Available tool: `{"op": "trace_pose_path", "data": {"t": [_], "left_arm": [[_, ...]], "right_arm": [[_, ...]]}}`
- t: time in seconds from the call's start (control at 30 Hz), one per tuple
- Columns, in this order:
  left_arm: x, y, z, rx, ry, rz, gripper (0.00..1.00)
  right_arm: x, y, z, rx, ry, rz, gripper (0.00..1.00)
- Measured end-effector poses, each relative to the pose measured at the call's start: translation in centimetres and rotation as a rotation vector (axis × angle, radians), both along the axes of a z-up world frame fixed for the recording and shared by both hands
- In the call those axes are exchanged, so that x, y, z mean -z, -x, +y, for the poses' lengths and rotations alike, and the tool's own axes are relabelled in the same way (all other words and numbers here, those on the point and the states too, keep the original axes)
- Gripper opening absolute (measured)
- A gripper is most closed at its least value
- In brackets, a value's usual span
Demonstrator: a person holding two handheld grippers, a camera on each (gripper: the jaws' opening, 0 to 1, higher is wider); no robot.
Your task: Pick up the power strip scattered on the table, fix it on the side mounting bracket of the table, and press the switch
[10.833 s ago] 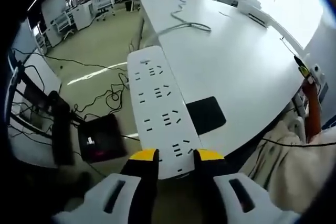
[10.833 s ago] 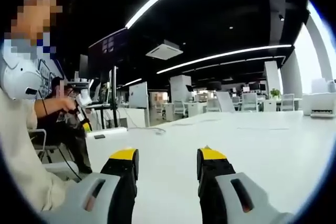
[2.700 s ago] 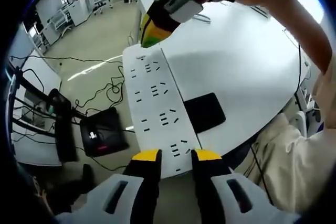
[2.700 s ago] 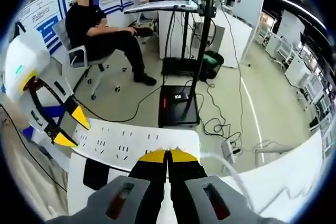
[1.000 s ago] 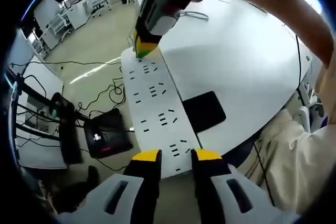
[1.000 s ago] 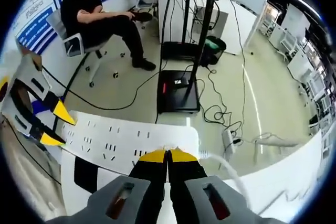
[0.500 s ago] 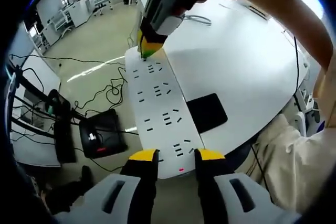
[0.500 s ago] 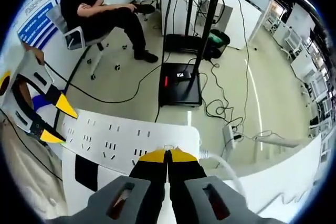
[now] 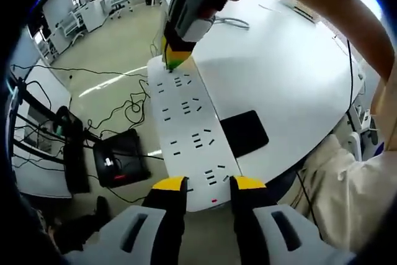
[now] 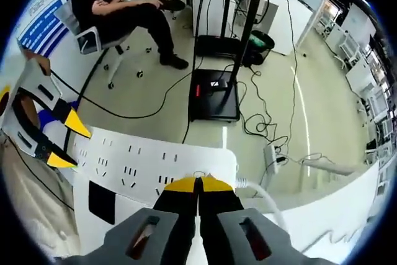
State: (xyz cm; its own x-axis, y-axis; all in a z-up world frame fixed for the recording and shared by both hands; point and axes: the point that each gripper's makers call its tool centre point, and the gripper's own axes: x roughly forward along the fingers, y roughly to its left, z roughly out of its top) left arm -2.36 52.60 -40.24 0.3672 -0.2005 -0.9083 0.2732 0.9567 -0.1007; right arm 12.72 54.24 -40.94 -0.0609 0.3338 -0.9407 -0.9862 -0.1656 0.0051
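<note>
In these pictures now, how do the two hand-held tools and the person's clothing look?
Each tool has a light grey moulded body with dark slots, and black jaws capped with yellow tips: the left tool and the right tool. The person wears a cream-coloured fabric garment.

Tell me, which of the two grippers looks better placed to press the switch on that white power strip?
The right gripper, I would say. Its shut yellow tips already rest on the far end of the power strip, where the cord leaves it. The left gripper sits open at the near end, apparently steadying it.
</note>
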Motion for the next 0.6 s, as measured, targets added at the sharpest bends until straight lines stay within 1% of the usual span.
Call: {"op": "trace_pose_path", "data": {"t": [0.13, 0.27, 0.3, 0.33, 0.4, 0.6], "left_arm": [[-0.01, -0.01, -0.04, -0.001, 0.001, 0.001, 0.33], [-0.01, -0.01, -0.09, -0.003, -0.001, 0.006, 0.33], [-0.01, -0.01, -0.1, -0.003, -0.001, 0.009, 0.33], [-0.01, -0.01, -0.11, -0.002, -0.002, 0.011, 0.33], [-0.01, -0.06, -0.06, -0.002, -0.002, 0.012, 0.33], [-0.04, -0.06, -0.07, 0.0, -0.002, 0.005, 0.33]], "right_arm": [[0.01, 0.07, 0.02, -0.014, 0.012, -0.018, 0.0], [-0.02, 0.04, 0.12, -0.033, 0.032, -0.052, 0.0], [-0.05, -0.02, 0.15, -0.045, 0.04, -0.07, 0.0], [-0.07, 0.51, -0.26, -0.056, 0.046, -0.086, 0.0], [-0.03, 0.89, -0.43, -0.063, 0.057, -0.1, 0.0], [0.1, 0.63, 0.03, -0.102, 0.092, -0.146, 0.0]]}}
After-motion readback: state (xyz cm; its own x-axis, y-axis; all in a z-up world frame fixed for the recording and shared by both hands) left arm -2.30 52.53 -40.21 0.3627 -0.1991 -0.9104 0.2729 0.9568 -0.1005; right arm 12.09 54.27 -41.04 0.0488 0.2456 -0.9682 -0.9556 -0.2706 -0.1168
